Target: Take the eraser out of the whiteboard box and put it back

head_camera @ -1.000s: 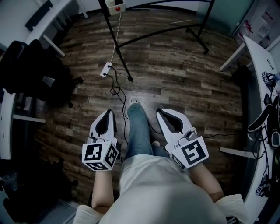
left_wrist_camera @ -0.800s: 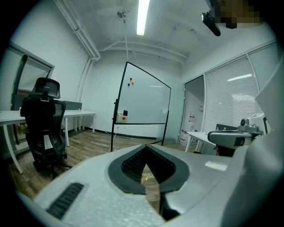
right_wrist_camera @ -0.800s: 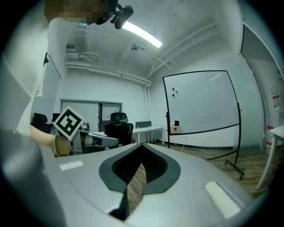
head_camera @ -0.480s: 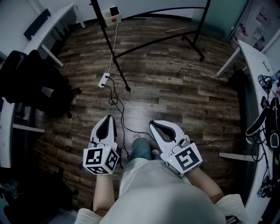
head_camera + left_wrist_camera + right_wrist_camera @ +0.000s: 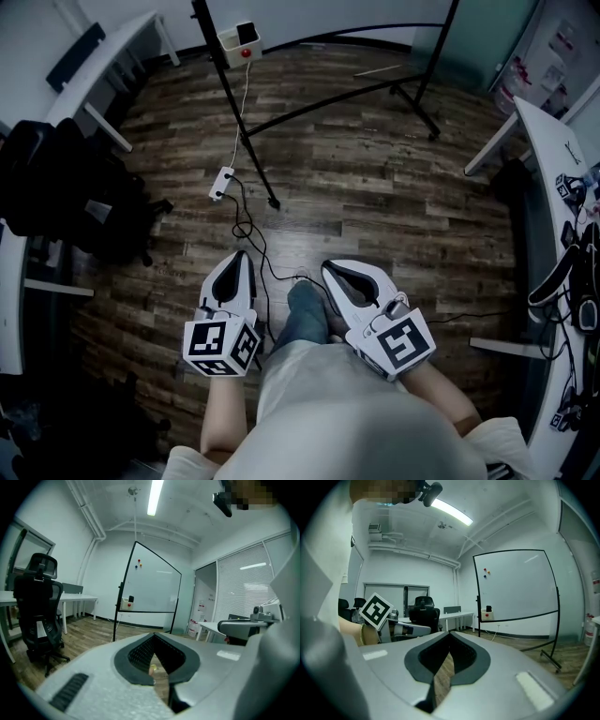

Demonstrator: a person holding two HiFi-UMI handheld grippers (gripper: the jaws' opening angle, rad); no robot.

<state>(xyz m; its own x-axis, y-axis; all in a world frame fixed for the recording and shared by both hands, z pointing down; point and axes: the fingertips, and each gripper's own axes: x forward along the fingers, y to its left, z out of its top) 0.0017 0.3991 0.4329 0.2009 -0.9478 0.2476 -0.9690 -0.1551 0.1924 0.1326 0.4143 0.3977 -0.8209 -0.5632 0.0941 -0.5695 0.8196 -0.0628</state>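
Cable (image 5: 243,228) and whiteboard stand (image 5: 258,159) lie ahead of left gripper (image 5: 239,256) and right gripper (image 5: 331,268), both closed.

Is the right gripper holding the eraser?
No: the right gripper has its jaws closed together, with nothing between them.

Dark wood-plank floor (image 5: 394,197) carries a white power strip (image 5: 223,181), its black cable (image 5: 243,228), a black stand foot (image 5: 274,199) and black chairs (image 5: 66,187) at left.
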